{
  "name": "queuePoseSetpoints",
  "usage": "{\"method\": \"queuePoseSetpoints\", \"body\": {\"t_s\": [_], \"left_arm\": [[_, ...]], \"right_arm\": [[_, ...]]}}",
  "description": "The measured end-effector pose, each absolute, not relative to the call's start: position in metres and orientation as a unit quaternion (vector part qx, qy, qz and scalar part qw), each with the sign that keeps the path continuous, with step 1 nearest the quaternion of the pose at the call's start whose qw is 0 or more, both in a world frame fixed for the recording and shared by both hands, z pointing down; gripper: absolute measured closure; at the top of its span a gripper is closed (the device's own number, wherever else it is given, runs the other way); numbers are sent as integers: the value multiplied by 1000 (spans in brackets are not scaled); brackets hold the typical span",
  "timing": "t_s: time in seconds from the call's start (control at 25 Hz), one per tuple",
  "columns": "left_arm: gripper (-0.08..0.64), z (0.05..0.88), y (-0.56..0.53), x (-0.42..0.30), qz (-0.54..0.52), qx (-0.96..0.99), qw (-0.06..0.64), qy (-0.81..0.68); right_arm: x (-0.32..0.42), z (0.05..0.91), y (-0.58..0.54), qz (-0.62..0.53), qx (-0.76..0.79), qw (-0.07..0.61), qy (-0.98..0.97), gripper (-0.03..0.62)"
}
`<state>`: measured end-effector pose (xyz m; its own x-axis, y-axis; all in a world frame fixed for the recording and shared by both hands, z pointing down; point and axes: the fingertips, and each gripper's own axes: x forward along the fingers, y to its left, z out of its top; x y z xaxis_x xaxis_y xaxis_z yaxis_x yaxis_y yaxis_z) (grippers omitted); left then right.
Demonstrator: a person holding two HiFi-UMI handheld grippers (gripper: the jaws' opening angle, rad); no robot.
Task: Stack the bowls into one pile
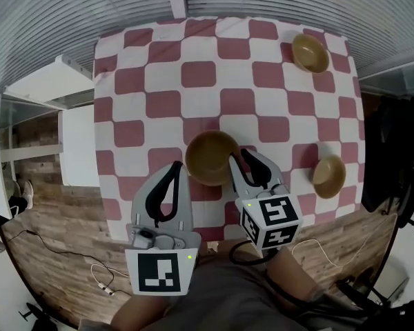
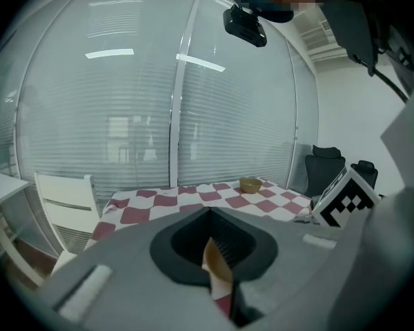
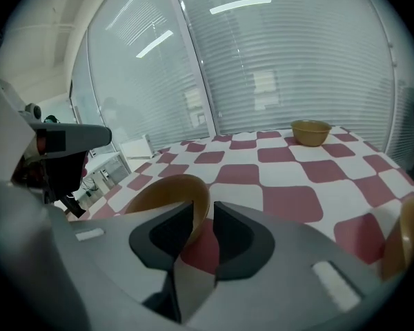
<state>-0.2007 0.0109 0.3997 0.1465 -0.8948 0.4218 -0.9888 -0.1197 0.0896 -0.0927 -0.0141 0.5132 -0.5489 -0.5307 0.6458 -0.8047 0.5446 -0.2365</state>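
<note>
Three tan bowls sit on the red-and-white checked table (image 1: pixel 159 81). The largest bowl (image 1: pixel 208 156) (image 3: pixel 167 193) is near the front edge. My right gripper (image 1: pixel 239 155) (image 3: pixel 203 209) is shut on its right rim, one jaw inside and one outside. A smaller bowl (image 1: pixel 329 176) (image 3: pixel 410 243) lies to the right. Another bowl (image 1: pixel 310 52) (image 3: pixel 310 132) (image 2: pixel 250 184) stands at the far right corner. My left gripper (image 1: pixel 177 165) (image 2: pixel 210 216) is shut and holds nothing, its tips just left of the large bowl, a sliver of which shows between its jaws.
A white chair (image 2: pixel 62 195) and white furniture (image 1: pixel 48 81) stand left of the table. A black office chair (image 2: pixel 324 164) (image 1: pixel 393 150) is at the right. Cables (image 1: pixel 55 247) lie on the wooden floor. Window blinds run behind the far edge.
</note>
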Motion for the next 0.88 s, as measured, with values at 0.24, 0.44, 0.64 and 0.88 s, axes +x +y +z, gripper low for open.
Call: {"method": "queuePoseSetpoints", "body": {"t_s": [0.24,0.44,0.64,0.88], "left_arm": [[560,403,3,-205,134,741,178,-633],[560,403,0,-206,136,747,178,-627],[560,389,-5,-206,131,756,163,-621],[560,345,-19,-197,93,782,119,-605]], "right_arm": [[-97,520,-15,274,401,262,-834,489],[-98,519,-16,286,406,253,-830,532],[-102,504,-17,329,403,210,-828,548],[-92,448,-43,322,433,150,-828,548]]}}
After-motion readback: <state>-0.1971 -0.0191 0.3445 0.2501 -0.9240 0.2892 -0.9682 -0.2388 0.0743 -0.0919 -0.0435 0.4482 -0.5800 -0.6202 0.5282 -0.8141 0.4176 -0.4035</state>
